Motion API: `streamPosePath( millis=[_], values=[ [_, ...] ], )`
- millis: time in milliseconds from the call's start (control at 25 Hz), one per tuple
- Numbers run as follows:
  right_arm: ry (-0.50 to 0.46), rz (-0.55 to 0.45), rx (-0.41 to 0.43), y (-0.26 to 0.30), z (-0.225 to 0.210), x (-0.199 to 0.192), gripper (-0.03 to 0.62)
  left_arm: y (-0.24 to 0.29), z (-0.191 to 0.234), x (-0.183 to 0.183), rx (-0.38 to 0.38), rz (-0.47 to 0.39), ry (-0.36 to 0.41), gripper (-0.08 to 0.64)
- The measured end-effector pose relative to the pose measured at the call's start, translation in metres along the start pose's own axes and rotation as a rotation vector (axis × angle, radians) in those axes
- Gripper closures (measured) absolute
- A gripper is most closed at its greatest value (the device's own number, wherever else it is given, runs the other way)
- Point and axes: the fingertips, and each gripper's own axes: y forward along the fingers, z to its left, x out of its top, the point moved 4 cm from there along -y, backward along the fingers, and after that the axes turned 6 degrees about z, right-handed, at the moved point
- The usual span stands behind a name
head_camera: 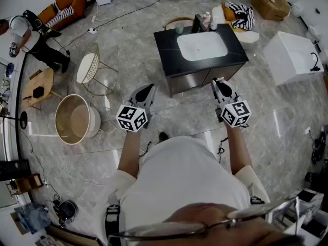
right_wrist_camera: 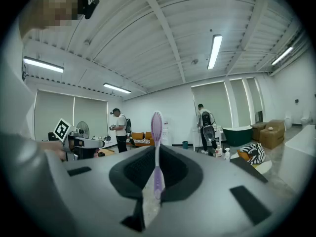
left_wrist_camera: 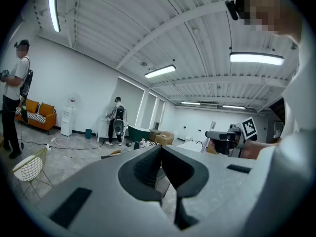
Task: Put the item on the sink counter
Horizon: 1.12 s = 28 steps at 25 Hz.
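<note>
Sink counter point(head_camera: 166, 45) in head view; toothbrush point(right_wrist_camera: 157, 152) in right gripper view.

An orange sofa point(head_camera: 65, 6) sits at upper left, with a person point(head_camera: 37, 44) just below it. A white wire chair point(head_camera: 87, 68) stands left of centre, and cardboard boxes point(head_camera: 270, 4) are at upper right.

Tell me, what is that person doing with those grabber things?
A person holds a gripper in each hand. The right gripper is clamped on a purple toothbrush. The left gripper is shut with nothing in it. The black sink counter is ahead, and the toothbrush is not on it yet.
</note>
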Motion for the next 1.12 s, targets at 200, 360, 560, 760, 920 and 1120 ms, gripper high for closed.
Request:
streamPosePath(
  millis=[200, 360, 560, 760, 920, 1120],
  values=[
    [-0.004, -0.003, -0.005, 0.006, 0.001, 0.002, 0.561, 0.001, 0.006, 0.0, -0.006, 0.0, -0.003, 0.555],
    [0.0, -0.004, -0.014, 0.007, 0.001, 0.003, 0.561, 0.002, 0.008, 0.001, -0.01, -0.001, -0.005, 0.555],
    [0.025, -0.009, -0.021, 0.008, 0.002, 0.001, 0.561, 0.003, 0.012, 0.001, -0.019, 0.002, -0.004, 0.555],
    [0.048, -0.004, -0.024, 0.013, 0.007, -0.003, 0.561, 0.001, 0.022, -0.003, -0.029, 0.012, -0.013, 0.555],
    [0.051, 0.003, -0.036, 0.021, 0.015, -0.006, 0.561, -0.003, 0.034, -0.006, -0.034, 0.009, -0.02, 0.555],
    [0.038, 0.008, -0.064, 0.031, 0.026, -0.008, 0.561, -0.008, 0.052, -0.009, -0.051, 0.01, -0.024, 0.555]
  ],
)
